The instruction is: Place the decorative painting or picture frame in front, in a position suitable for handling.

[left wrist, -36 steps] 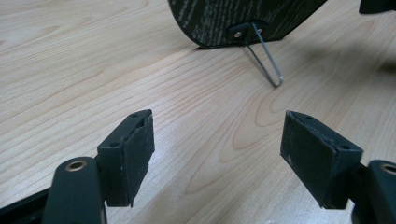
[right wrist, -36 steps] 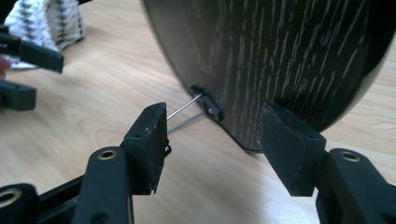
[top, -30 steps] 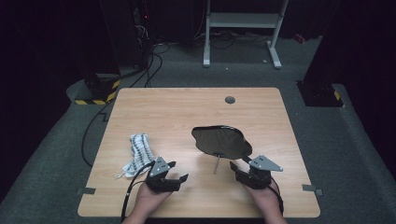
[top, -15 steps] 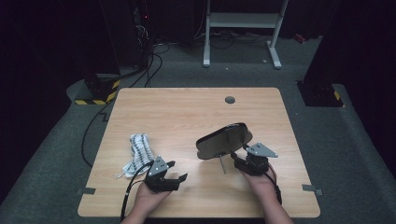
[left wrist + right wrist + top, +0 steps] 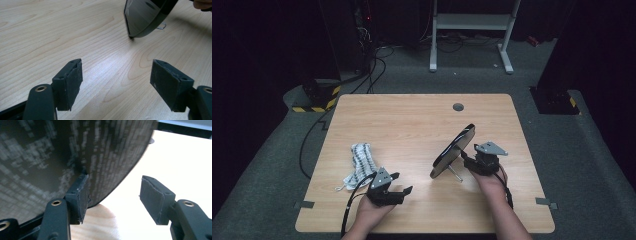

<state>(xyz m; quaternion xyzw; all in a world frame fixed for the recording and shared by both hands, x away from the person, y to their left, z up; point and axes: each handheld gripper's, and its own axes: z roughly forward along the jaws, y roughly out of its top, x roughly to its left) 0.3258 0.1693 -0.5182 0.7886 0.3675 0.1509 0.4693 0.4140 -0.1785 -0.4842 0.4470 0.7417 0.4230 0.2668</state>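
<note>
From the high view, the mirror [image 5: 454,151] stands tilted on edge on the table [image 5: 412,120], the right gripper [image 5: 472,161] just beside its rear, the left gripper [image 5: 399,183] near its lower left, the cloth [image 5: 359,162] farther left. The left gripper view shows wide, empty jaws facing the mirror [image 5: 145,17]. The right gripper view shows parted jaws, one pad [image 5: 81,195] against the mirror's back [image 5: 62,152], nothing clamped.

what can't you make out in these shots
- Mirror: right gripper view, the back is blown up into blocky blur; contact with the right gripper is unclear.
- Mirror top: left gripper view, cut by the upper edge.
- Cloth: high view, pattern too small.
- Left gripper: jaws apart, nothing between.
</note>
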